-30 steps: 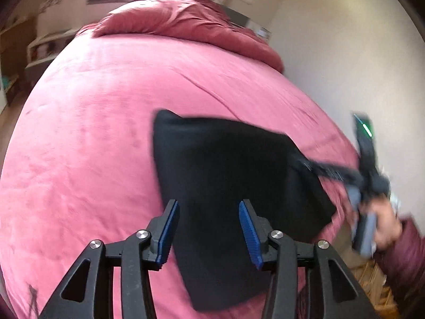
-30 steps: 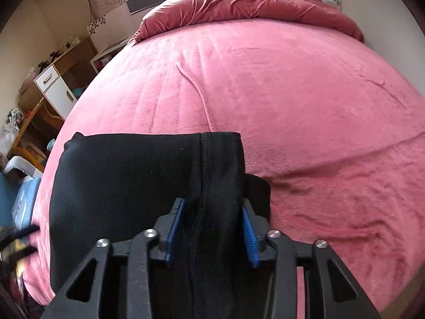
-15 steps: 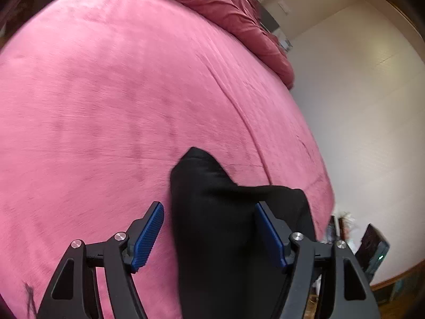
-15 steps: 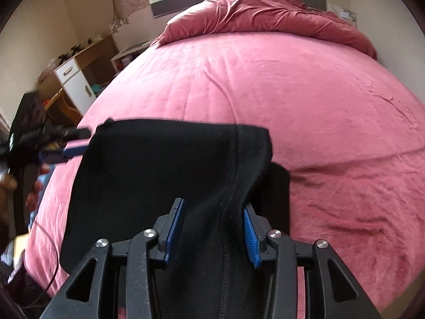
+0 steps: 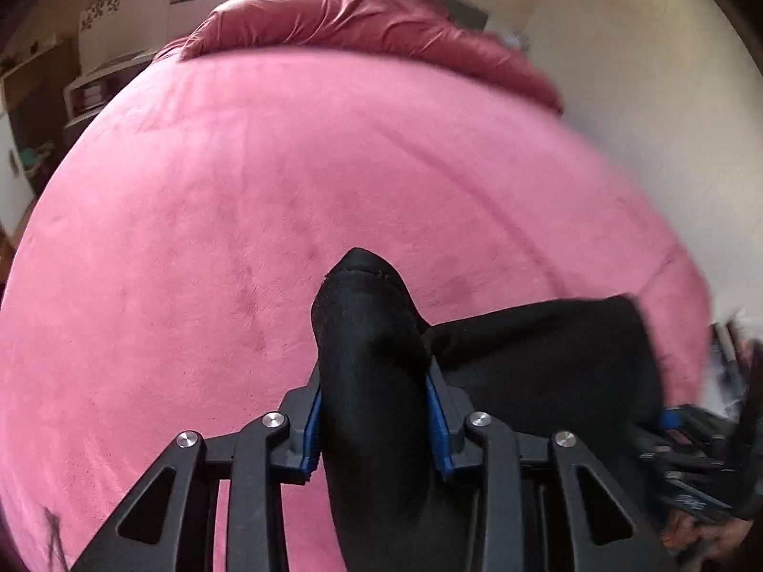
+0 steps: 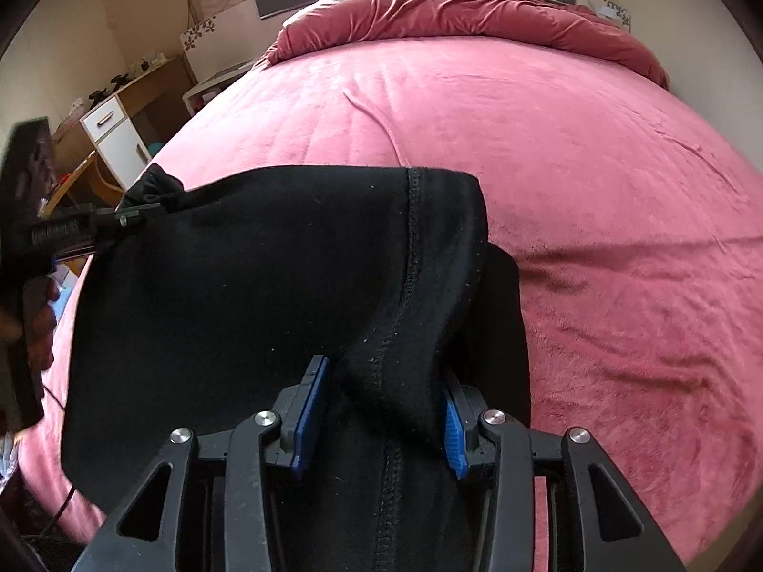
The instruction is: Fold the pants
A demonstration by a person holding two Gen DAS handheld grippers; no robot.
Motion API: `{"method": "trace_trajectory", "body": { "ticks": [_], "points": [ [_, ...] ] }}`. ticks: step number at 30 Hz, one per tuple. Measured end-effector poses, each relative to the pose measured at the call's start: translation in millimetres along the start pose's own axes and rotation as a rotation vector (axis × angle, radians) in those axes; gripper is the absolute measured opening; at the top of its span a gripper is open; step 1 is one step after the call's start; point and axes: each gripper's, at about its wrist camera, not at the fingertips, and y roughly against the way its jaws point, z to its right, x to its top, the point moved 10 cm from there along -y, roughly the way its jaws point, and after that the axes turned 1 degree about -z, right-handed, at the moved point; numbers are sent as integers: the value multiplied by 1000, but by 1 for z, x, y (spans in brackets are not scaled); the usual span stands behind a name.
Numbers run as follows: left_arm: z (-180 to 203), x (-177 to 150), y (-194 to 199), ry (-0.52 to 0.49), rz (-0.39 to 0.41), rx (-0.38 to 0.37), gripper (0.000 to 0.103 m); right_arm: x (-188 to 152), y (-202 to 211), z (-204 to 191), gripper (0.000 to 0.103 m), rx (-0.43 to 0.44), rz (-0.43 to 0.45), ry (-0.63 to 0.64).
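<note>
mid-fold: soft black knit pants (image 6: 248, 295) already doubled into a thick panel, lying on the near part of a pink plush bedspread (image 6: 596, 181) and lifted along the top edge. left gripper (image 5: 374, 419), black-framed with blue pads, jaws just closed onto a bunched corner of the cloth, pads pressing it from both sides, a peak of fabric poking up beyond them. right gripper (image 6: 381, 422), same build, clamped on a pinched ridge of the opposite corner along the stitched seam. seen from the right wrist, the left tool at the far left corner, fabric stretched between the two grips.

likely next: both corners raised together, carried across the panel, laid onto the far edge, kept level and taut to avoid a skewed fold; thick layers may slip from the pads if pulled unevenly.

bedspread broad, slightly creased, nothing else on it nearby. crumpled dark-pink duvet (image 6: 458, 9) heaped at the head of the bed under a window. wooden desk with white drawer unit (image 6: 114, 128) at the left wall; cream walls.
</note>
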Motion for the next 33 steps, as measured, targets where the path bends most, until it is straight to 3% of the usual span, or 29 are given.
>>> {"method": "trace_trajectory", "body": {
  "ticks": [3, 4, 7, 10, 12, 16, 22, 29, 33],
  "points": [
    [-15, 2, -10, 131, -38, -92, 46, 3, 0, 2, 43, 18, -6, -20],
    [-19, 3, -7, 144, -45, -107, 52, 4, 1, 2, 43, 17, -12, -17],
    [-31, 0, 13, 159, -20, -131, 58, 8, 5, -1, 47, 43, -22, -7],
    [-40, -8, 36, 161, -4, -160, 69, 14, 15, -1, 61, 83, -19, -28],
    [-39, -19, 47, 151, -8, -213, 70, 15, 24, 1, 75, 76, -4, -40],
    [-41, -46, 56, 138, -34, -279, 80, 10, 26, 12, 78, 76, -29, -69],
    [-22, -69, 48, 168, -93, -393, 81, -2, 11, 36, 84, 113, -105, -143],
    [0, -78, 24, 135, -166, -387, 81, -24, -13, 41, 87, 340, -197, -274],
    [3, -83, 18, 163, -180, -403, 80, -28, -18, 41, 88, 395, -194, -286]
  ]
}}
